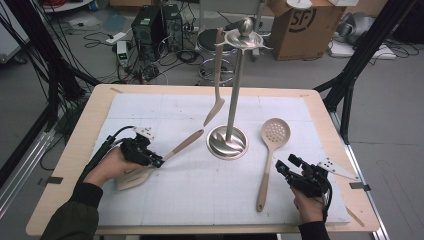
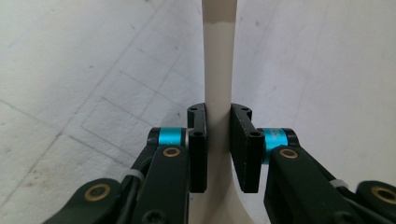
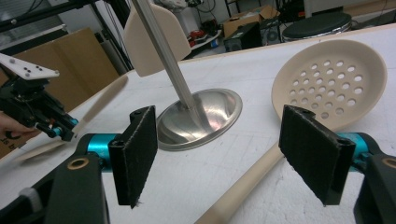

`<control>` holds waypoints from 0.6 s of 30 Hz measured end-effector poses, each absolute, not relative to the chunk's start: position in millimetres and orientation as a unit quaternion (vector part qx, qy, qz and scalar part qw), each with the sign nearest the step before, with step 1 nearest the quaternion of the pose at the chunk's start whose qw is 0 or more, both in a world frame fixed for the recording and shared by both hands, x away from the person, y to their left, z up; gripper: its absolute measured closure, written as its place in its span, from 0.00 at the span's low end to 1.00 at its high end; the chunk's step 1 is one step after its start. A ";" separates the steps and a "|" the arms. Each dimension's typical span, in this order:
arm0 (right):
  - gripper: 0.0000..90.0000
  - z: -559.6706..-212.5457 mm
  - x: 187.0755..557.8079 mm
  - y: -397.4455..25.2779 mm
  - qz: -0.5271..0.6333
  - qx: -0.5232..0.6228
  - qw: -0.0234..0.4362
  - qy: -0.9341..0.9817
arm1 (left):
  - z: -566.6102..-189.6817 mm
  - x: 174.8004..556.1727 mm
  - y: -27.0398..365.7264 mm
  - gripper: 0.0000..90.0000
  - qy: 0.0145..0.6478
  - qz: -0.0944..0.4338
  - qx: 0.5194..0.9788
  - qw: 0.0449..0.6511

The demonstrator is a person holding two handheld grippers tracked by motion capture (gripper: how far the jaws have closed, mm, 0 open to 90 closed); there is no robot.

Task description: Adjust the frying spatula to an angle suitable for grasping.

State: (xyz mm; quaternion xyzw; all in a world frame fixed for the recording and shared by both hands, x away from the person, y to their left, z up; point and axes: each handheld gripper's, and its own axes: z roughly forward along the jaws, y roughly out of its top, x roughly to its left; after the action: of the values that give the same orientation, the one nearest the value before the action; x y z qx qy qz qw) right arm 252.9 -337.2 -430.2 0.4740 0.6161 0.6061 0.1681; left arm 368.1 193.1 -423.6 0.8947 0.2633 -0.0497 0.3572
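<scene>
Cream spatula (image 1: 150, 167) (handle in left tool (image 1: 159, 163))

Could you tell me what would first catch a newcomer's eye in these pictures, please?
The tall steel rack at the mat's centre stands out, with one spatula hanging from its top. Right of its base lies a slotted spoon, in front of the open right gripper. The left gripper is shut on the handle of a second spatula at the left.

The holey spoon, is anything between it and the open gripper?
No. The right gripper is open beside the slotted spoon, and only bare white mat lies between them. The steel stand sits off to the side.
</scene>
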 end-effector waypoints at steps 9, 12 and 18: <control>0.31 -430.4 253.0 -336.6 0.605 0.474 0.169 0.618 | -409.8 359.7 207.1 0.86 0.285 -0.057 0.819 0.495; 0.31 -430.3 252.8 -336.6 0.605 0.474 0.168 0.617 | -406.1 356.3 204.5 0.86 0.278 -0.048 0.807 0.520; 0.31 -430.0 252.2 -337.1 0.606 0.475 0.167 0.616 | -402.4 349.9 198.0 0.86 0.270 -0.049 0.768 0.578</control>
State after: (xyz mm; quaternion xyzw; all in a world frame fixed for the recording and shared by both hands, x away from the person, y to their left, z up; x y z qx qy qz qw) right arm 252.2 -337.1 -430.0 0.4745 0.6160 0.6062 0.1673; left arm 349.9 198.0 -402.4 0.7684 0.2696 -0.0490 0.5784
